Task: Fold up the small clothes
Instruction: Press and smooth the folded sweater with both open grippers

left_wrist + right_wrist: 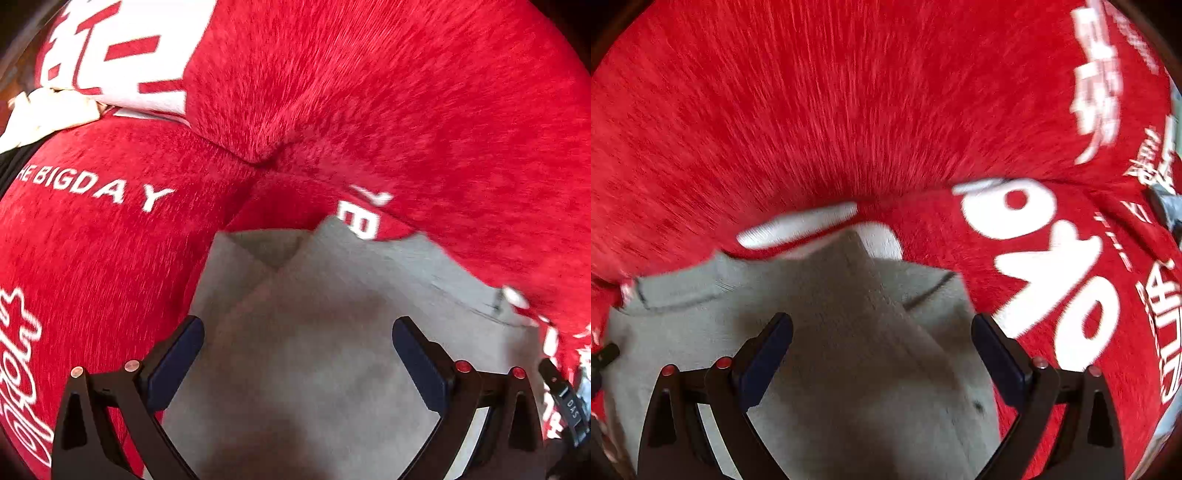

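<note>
A small grey garment [314,332] lies flat on a red plush cover with white lettering [369,92]. In the left wrist view my left gripper [297,336] hangs over the grey cloth with its jaws wide apart and nothing between them. A folded edge of the garment runs diagonally under it. In the right wrist view the same grey garment [849,332] shows a dark-stitched hem at left and right. My right gripper [882,332] is open above it, and its pads do not press on the cloth. The picture is blurred by motion.
The red cover [812,110] fills both views around the garment. A white and red printed cloth [122,55] and a cream cloth [48,114] lie at the far left. The other gripper's dark edge [565,398] shows at the right border.
</note>
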`<action>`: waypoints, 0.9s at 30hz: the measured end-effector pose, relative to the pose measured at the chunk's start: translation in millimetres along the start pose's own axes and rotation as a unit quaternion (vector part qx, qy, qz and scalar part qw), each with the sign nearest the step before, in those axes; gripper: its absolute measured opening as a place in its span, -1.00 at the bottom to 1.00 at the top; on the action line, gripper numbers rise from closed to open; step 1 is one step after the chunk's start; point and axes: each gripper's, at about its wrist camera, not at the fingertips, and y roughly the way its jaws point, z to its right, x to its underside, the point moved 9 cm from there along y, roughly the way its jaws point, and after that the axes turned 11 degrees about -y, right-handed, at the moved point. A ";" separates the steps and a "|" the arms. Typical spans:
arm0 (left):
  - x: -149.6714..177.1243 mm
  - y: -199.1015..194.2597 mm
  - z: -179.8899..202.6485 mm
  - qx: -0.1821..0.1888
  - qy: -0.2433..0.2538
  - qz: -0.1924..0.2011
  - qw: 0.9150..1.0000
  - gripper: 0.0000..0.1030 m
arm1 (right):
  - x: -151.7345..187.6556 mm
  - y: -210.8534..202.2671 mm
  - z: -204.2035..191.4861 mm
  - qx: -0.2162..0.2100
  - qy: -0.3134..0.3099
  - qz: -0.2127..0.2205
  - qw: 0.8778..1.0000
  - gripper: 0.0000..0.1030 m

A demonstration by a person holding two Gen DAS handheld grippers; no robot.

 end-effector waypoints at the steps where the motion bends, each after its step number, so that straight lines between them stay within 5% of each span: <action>1: 5.2 -6.0 0.3 0.008 0.002 0.001 1.000 0.98 | 3.4 -14.2 -7.0 -0.014 0.002 0.018 1.000 0.91; 5: 35.5 -26.1 6.0 0.019 0.033 0.015 0.999 0.98 | 21.2 -43.8 -46.9 -0.038 -0.043 0.043 0.997 0.91; 12: 72.4 -22.6 12.0 -0.020 0.089 0.028 0.995 0.98 | 63.0 -41.5 -104.5 -0.035 -0.171 0.028 0.984 0.91; 23: 73.9 -22.1 -7.7 -0.028 0.106 0.032 0.993 0.98 | 69.7 -33.3 -14.4 -0.025 -0.108 0.016 0.994 0.91; 27: 76.4 -32.7 -18.7 -0.032 0.097 0.029 0.994 0.98 | 74.2 -43.8 6.1 0.026 -0.101 0.008 0.995 0.91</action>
